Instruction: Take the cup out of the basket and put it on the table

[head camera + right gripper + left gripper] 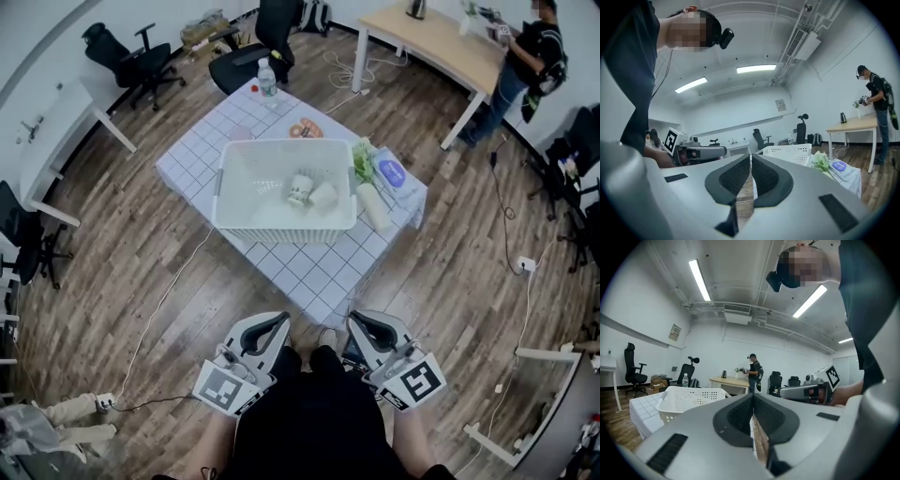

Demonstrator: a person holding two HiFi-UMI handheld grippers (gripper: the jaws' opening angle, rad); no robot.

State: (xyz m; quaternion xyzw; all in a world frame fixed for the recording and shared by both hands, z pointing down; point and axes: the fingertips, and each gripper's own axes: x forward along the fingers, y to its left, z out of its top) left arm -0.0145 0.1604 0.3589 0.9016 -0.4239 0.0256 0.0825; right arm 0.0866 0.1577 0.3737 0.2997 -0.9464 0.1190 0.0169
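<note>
A white perforated basket (225, 178) stands on the low table with the checked cloth (295, 267). Inside it a small white cup (299, 189) lies beside another pale object (323, 196). Both grippers are held low by the person's body, well short of the table. My left gripper (270, 327) is shut with nothing between its jaws. My right gripper (367, 324) is likewise shut and empty. The basket (689, 401) shows ahead in the left gripper view, and the basket (790, 152) also appears past the right jaws.
On the table lie a water bottle (267, 78), a green bunch (363, 161), a white packet with a blue label (395, 176) and a pale cylinder (374, 206). Office chairs (131, 58), desks (441, 42) and a standing person (527, 56) surround it. Cables run over the wooden floor.
</note>
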